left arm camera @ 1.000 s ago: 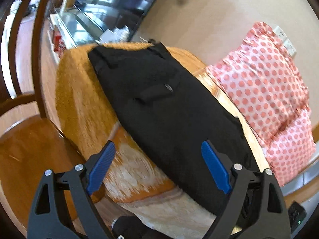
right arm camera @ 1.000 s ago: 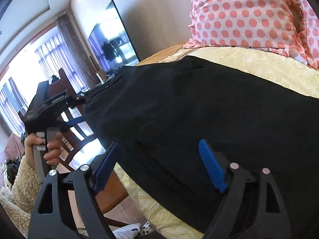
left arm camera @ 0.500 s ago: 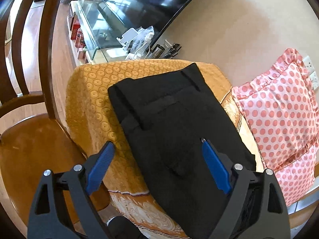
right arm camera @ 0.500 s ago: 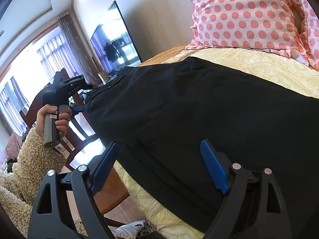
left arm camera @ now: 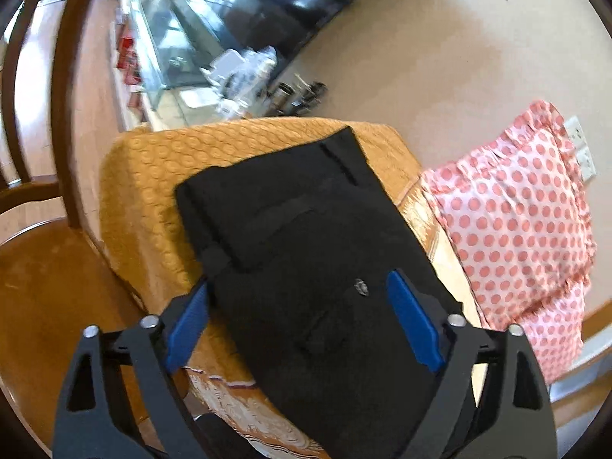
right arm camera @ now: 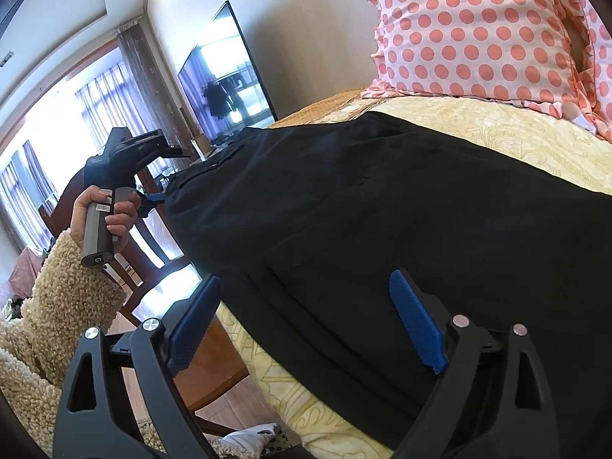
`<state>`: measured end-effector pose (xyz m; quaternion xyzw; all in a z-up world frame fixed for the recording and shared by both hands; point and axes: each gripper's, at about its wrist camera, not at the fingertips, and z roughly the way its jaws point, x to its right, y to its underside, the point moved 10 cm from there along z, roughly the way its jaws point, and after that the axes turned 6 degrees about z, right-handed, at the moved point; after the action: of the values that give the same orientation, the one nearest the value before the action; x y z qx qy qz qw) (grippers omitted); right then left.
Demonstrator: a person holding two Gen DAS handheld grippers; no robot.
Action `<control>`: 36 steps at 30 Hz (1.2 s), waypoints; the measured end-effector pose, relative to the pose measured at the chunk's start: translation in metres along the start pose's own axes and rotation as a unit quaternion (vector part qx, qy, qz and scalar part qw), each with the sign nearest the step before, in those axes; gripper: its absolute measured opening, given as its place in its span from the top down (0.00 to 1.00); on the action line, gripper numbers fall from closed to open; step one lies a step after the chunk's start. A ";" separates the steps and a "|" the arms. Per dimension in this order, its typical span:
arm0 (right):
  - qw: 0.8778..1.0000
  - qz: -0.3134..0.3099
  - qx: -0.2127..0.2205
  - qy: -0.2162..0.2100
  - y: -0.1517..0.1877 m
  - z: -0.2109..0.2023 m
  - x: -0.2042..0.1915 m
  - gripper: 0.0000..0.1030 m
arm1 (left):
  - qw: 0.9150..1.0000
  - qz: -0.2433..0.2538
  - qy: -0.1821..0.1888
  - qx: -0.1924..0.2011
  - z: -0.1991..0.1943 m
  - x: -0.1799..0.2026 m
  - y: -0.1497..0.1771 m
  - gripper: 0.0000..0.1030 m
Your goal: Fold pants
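The black pants (left arm camera: 306, 252) lie flat on a bed with a golden patterned cover (left arm camera: 153, 176), their long axis running from the waistband end at the foot corner toward the pink polka-dot pillow (left arm camera: 512, 222) side and on past the lower edge of both views. The left tongs (left arm camera: 298, 325) stand wide open and empty over the seat area, one blue pad at the near side edge of the cloth, the other over the fabric beside a small button (left arm camera: 360, 287). The right tongs (right arm camera: 306, 321) (also spread open, holding nothing) hover farther down the legs, straddling the near edge. The left is the nearer to the waistband, which points away from both tongs toward the television (right arm camera: 225, 76). A fold along the length would likely start from this near edge.
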<state>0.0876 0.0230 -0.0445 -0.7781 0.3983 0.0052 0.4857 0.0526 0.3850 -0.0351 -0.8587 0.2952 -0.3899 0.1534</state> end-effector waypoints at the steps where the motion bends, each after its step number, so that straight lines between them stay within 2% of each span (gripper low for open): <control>1: 1.000 0.000 0.001 0.000 0.000 0.000 0.000 0.10 | 1.000 0.000 0.023 -0.010 0.003 0.003 -0.002 0.07; 3: 1.000 -0.002 0.003 0.001 0.001 -0.001 -0.001 0.10 | 0.997 -0.027 0.067 -0.018 0.005 0.005 -0.003 0.08; 5: 1.000 -0.004 0.005 0.001 0.001 -0.001 -0.002 0.10 | 0.990 -0.074 0.114 -0.020 0.006 -0.001 -0.008 0.09; 6: 1.000 -0.004 0.006 0.001 0.001 -0.002 -0.002 0.10 | 0.988 -0.086 0.123 -0.020 0.006 -0.003 -0.010 0.14; 7: 1.000 -0.003 0.007 0.000 0.001 -0.002 -0.002 0.10 | 0.988 -0.101 0.117 -0.020 0.007 -0.008 -0.010 0.28; 8: 1.000 -0.003 0.007 -0.001 0.001 -0.002 -0.002 0.10 | 0.989 -0.101 0.104 -0.021 0.007 -0.011 -0.009 0.35; 10: 1.000 0.002 0.008 -0.005 0.001 -0.004 -0.001 0.10 | 0.997 -0.068 0.040 -0.022 0.009 -0.013 -0.006 0.62; 12: 0.999 0.023 0.011 -0.026 0.001 -0.009 -0.001 0.10 | 0.999 -0.020 -0.021 -0.017 0.010 -0.009 -0.004 0.69; 14: 0.998 0.038 0.017 -0.043 0.001 -0.017 0.000 0.10 | 0.998 0.017 -0.061 0.007 0.005 0.001 -0.006 0.78; 16: 0.997 0.046 0.023 -0.052 0.001 -0.026 0.000 0.10 | 0.996 0.036 -0.077 0.027 -0.001 0.011 -0.010 0.87; 18: 0.996 0.053 0.033 -0.060 0.002 -0.039 0.002 0.10 | 0.992 0.070 -0.090 0.056 -0.012 0.030 -0.013 0.89; 20: 0.995 0.061 0.047 -0.059 0.002 -0.054 0.007 0.10 | 0.984 0.120 -0.099 0.089 -0.025 0.062 -0.013 0.90; 22: 0.994 0.069 0.062 -0.058 0.000 -0.069 0.013 0.10 | 0.974 0.175 -0.089 0.112 -0.035 0.103 -0.007 0.91; 24: 0.992 0.074 0.090 -0.045 -0.003 -0.093 0.023 0.10 | 0.965 0.223 -0.064 0.119 -0.040 0.147 0.006 0.91; 27: 0.988 0.079 0.135 -0.015 -0.006 -0.129 0.039 0.10 | 0.947 0.301 0.003 0.113 -0.046 0.227 0.045 0.92; 30: 0.978 0.103 0.180 0.029 -0.005 -0.171 0.068 0.10 | 0.918 0.374 0.091 0.092 -0.053 0.307 0.103 0.92; 32: 0.968 0.128 0.206 0.069 -0.001 -0.198 0.094 0.10 | 0.888 0.425 0.157 0.076 -0.062 0.354 0.156 0.92; 33: 0.963 0.139 0.216 0.085 0.002 -0.207 0.104 0.10 | 0.869 0.451 0.195 0.058 -0.067 0.374 0.191 0.92; 34: 0.958 0.152 0.223 0.099 0.004 -0.216 0.115 0.10 | 0.857 0.465 0.217 0.042 -0.067 0.382 0.215 0.92; 36: 0.946 0.184 0.234 0.126 0.012 -0.232 0.139 0.10 | 0.831 0.494 0.256 -0.017 -0.057 0.394 0.275 0.92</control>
<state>0.0868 -0.2409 0.0137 -0.5500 0.5828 -0.0969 0.5903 0.1078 -0.0781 0.0940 -0.4706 0.7154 -0.4626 0.2298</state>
